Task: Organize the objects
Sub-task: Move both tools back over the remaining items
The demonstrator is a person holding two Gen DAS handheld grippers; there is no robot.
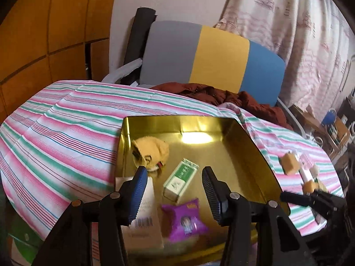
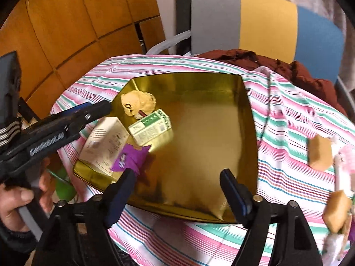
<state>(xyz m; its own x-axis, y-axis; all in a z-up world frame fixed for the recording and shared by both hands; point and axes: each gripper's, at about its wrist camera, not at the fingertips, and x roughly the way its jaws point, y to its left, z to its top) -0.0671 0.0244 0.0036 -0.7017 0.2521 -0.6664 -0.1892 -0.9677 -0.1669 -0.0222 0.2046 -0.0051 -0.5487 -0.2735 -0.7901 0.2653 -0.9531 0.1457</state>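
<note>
A gold tin tray (image 2: 241, 119) sits on the striped tablecloth (image 1: 66, 119) and holds four things, all in its left part: a tan plush toy (image 2: 137, 104) near the far left corner, a green-and-white carton (image 2: 150, 129) just beside it, a white box (image 2: 104, 143) against the left wall, and a purple packet (image 2: 128, 158) overlapping the box's near end. The tray's right part is bare.

The left gripper (image 1: 175, 192) hangs over the tray's near left portion with its jaws spread wide and nothing between them; in its own view the carton and purple packet lie in the gap below, the white box under the left finger.

The right gripper (image 2: 177, 191) is above the tray's near edge, jaws likewise apart and empty.

To the right, on the cloth outside the tray, lie blurred tan blocks (image 2: 320, 153) with pink and white pieces I cannot identify. Behind stands a grey, yellow and blue chair (image 1: 213, 55) with a dark red garment (image 1: 233, 97).
</note>
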